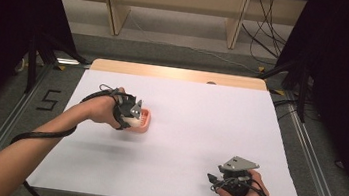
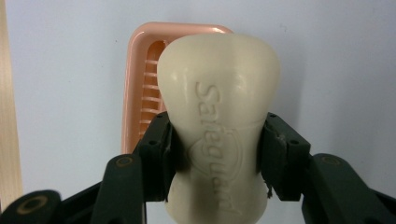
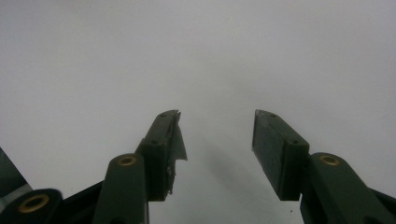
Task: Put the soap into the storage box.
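The left gripper is clamping a cream bar of soap between its two black jaws, which are pressing on the narrow waist of the bar from either side. The wider, rounded end of the soap is sticking out past the jaw tips, and its embossed lettering is facing the camera in the left gripper view. Behind the soap a pink slatted soap dish is lying on the white desk; the bar is covering much of the dish, though whether it is touching the dish cannot be told. In the high view the left gripper is sitting at the left middle of the desk, right at the soap dish.

The right gripper is resting near the front right edge of the desk, well apart from the soap. Its jaws are standing apart with nothing between them, only bare desk surface showing beyond the right gripper.
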